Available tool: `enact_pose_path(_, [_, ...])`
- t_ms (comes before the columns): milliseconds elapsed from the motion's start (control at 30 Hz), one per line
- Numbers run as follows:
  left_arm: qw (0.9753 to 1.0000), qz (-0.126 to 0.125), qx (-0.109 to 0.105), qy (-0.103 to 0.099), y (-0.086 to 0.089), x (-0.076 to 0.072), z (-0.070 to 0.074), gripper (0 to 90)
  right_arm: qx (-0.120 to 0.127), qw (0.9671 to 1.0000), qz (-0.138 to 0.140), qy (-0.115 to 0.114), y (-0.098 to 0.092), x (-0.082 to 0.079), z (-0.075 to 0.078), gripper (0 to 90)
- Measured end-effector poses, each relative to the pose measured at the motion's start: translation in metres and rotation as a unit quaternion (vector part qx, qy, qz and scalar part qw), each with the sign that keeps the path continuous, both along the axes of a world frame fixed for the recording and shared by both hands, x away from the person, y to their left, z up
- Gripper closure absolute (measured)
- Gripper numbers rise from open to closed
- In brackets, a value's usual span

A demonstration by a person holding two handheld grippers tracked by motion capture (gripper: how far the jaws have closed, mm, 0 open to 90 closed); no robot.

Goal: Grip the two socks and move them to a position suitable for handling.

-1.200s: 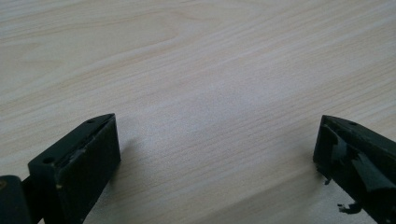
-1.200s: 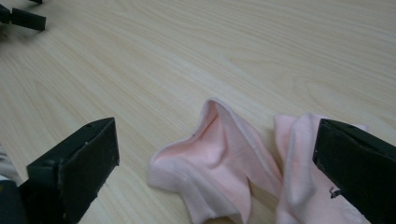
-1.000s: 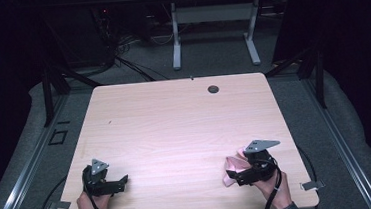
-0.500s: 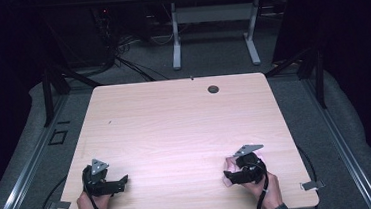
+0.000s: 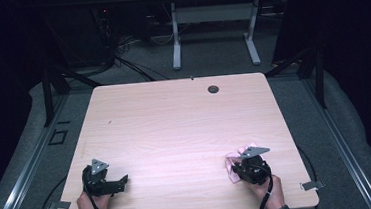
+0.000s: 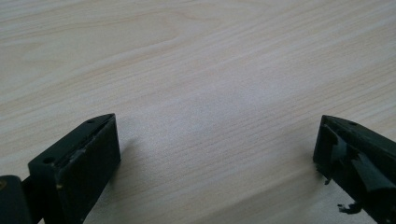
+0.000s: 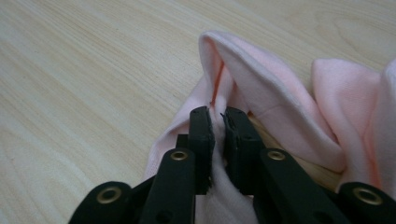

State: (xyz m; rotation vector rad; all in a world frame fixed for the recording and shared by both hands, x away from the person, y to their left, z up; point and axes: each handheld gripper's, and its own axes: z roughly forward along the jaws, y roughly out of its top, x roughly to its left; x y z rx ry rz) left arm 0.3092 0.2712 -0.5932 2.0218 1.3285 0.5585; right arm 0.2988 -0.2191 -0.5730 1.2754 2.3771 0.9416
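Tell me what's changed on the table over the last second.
The right gripper, shut on the pink cloth, slid a little to the left along the near edge of the table and tilted, carrying the cloth with it. The left gripper stayed put, jaws open over bare wood.

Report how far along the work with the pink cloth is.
Done: the right claw has shut on a fold of the pink cloth, which lies bunched near the table's front right. In hand: that grip. Left: the left claw is open over bare wood, and the cloth is not spread or folded.
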Motion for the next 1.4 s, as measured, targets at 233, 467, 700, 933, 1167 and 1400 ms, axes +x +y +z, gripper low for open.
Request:
enact_pose_path(233, [1.0, 0.0, 0.0, -0.001, 0.0, 0.0, 0.0, 0.5, 0.012, 0.9992, 0.029, -0.026, -0.001, -0.008, 0.016, 84.6])
enact_pose_path(467, [1.0, 0.0, 0.0, 0.0, 0.0, 0.0, 0.0, 0.5, 0.017, 0.9948, 0.086, -0.052, 0.02, -0.02, 0.04, 84.6])
enact_pose_path(700, [1.0, 0.001, 0.0, 0.0, 0.0, 0.0, 0.0, 0.5, -0.019, 0.9809, 0.191, -0.032, 0.062, -0.023, 0.024, 80.8])
enact_pose_path(933, [1.0, 0.002, 0.001, 0.001, 0.0, 0.0, 0.0, 0.6, 0.025, 0.9836, 0.178, -0.021, 0.045, -0.026, 0.019, 40.9])
enact_pose_path(1167, [0.9993, 0.01, -0.033, -0.017, -0.013, -0.002, 0.021, 0.1, 0.035, 0.9932, 0.109, -0.02, 0.015, -0.038, 0.027, 36.8])
enact_pose_path(1400, [0.9927, -0.11, -0.044, -0.023, -0.084, 0.013, 0.064, 9.3, 0.046, 0.9921, 0.11, -0.037, 0.011, -0.052, 0.032, 40.2])
